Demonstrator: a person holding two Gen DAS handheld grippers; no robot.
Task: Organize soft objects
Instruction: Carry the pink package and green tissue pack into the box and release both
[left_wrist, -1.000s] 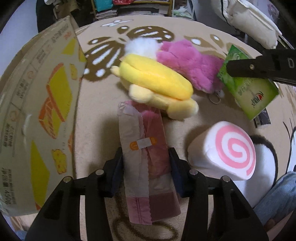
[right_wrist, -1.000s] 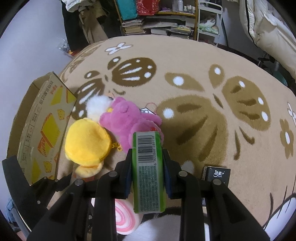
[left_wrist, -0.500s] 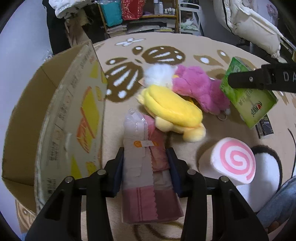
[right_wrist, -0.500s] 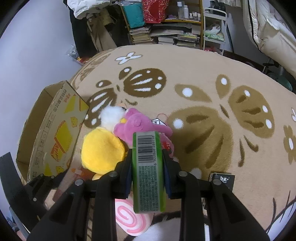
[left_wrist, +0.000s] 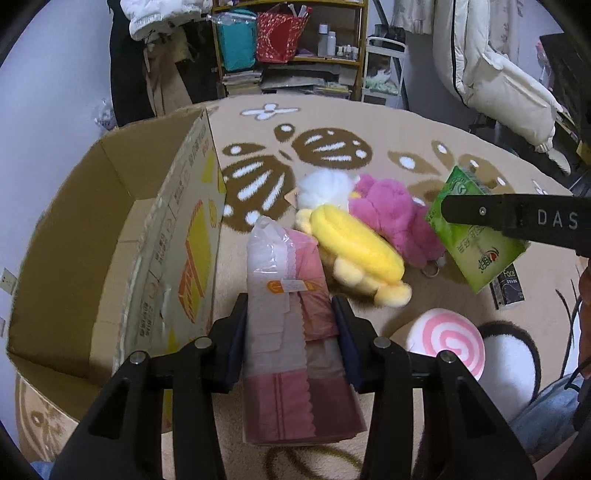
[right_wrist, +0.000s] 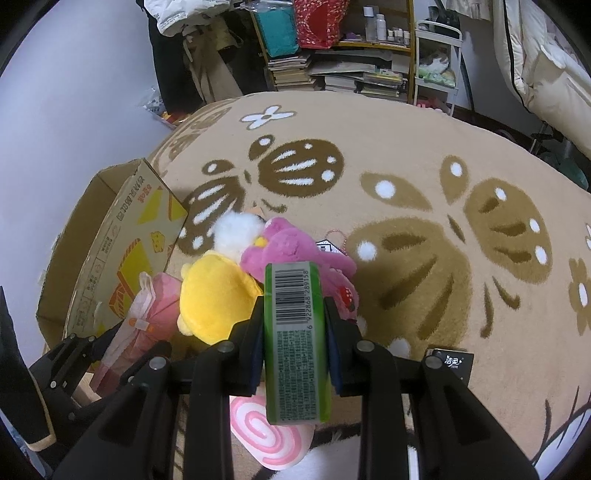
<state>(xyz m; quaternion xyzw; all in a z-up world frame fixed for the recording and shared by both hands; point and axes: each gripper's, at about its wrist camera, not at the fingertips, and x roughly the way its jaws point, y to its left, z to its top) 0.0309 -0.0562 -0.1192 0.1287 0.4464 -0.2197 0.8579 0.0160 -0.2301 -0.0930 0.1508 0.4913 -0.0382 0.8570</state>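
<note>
My left gripper (left_wrist: 290, 314) is shut on a pink plastic-wrapped soft pack (left_wrist: 288, 291), held above the rug just right of an open cardboard box (left_wrist: 122, 206). The right gripper (right_wrist: 294, 314) is shut on a green tissue pack (right_wrist: 295, 339), which also shows as the green tissue pack (left_wrist: 476, 240) at the right of the left wrist view. On the rug between them lie a yellow plush (left_wrist: 354, 251), a pink plush (left_wrist: 391, 218), a white fluffy plush (left_wrist: 325, 188) and a pink-swirl roll cushion (left_wrist: 448, 341).
A beige rug with brown butterfly patterns (right_wrist: 406, 184) covers the floor. A small black packet (right_wrist: 448, 363) lies on it at the right. Cluttered shelves (right_wrist: 351, 55) and hanging clothes stand at the back, white bedding (left_wrist: 498, 85) at the back right. A person's jeans-clad leg (left_wrist: 546, 413) is at lower right.
The left gripper has risen with the pink pack and tipped upward, so the open inside of the box and the far shelves now show. The right gripper has barely moved.
</note>
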